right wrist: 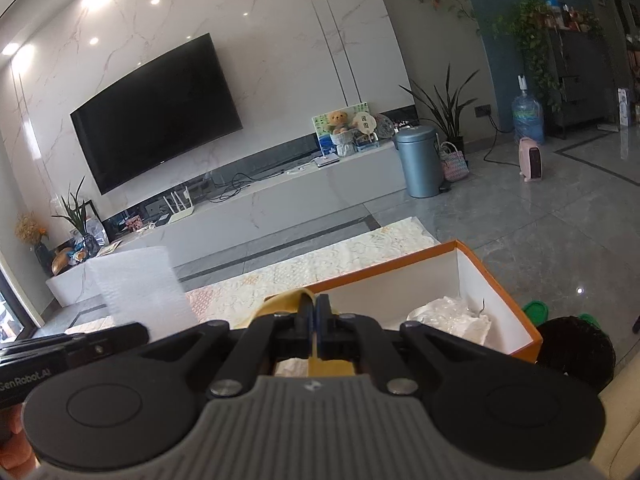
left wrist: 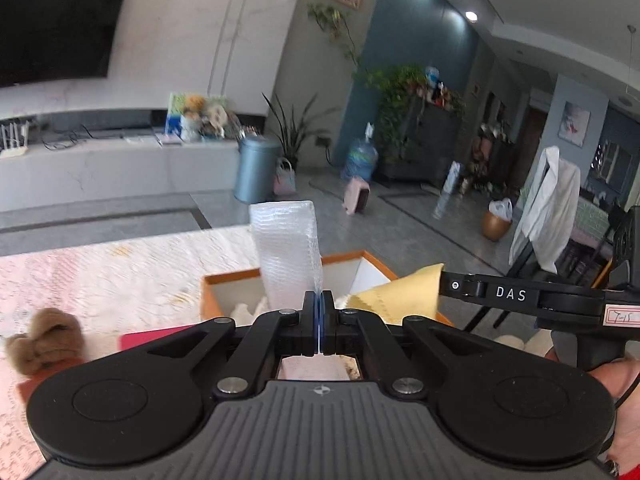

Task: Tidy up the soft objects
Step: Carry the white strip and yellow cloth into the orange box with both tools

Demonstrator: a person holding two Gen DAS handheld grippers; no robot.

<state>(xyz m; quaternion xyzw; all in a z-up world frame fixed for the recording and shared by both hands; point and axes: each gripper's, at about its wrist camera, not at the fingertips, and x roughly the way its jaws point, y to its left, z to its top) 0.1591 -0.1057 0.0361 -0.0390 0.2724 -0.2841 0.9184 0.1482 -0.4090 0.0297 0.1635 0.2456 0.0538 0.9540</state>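
My left gripper (left wrist: 319, 297) is shut on a white foam sheet (left wrist: 289, 254) that stands up above the orange box (left wrist: 224, 278); the sheet also shows in the right wrist view (right wrist: 138, 286). My right gripper (right wrist: 313, 303) is shut on a yellow cloth (right wrist: 280, 304), held over the near edge of the orange box (right wrist: 496, 280). In the left wrist view the yellow cloth (left wrist: 394, 292) hangs from the right gripper's fingers (left wrist: 456, 285). White soft material (right wrist: 452, 314) lies inside the box.
A brown fluffy object (left wrist: 42, 340) and a pink flat item (left wrist: 144, 338) lie on the lace-covered table (left wrist: 100, 276). A dark round stool (right wrist: 574, 354) stands right of the box. A grey bin (right wrist: 420, 162) and TV bench (right wrist: 280, 200) are beyond.
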